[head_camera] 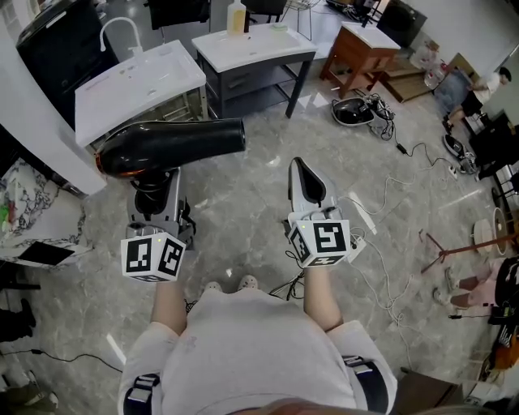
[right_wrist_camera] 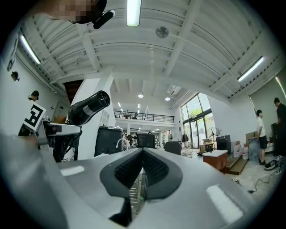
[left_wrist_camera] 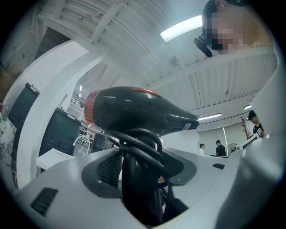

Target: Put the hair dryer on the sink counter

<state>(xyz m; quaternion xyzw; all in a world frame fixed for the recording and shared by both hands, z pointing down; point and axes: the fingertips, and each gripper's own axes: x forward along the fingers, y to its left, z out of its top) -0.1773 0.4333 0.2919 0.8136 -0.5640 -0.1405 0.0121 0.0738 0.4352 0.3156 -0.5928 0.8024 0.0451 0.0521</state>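
The left gripper has its jaws spread wide and clamped on the upright handle of the single glossy black hair dryer, which has a copper-coloured band at its rear. In the left gripper view, the handle stands between the ridged dark pads, with loops of black cord wound round it. A small pale label near the nozzle is too blurred to read. The dryer's barrel lies level and points right. It hangs over the grey marble-patterned floor, just in front of the white sink counter with its curved white tap, and does not rest on it. A second white-topped dark cabinet stands to the right and bears one yellowish bottle. The right gripper holds nothing, its pads closed together. The two grippers each carry one cube with black-and-white square markers
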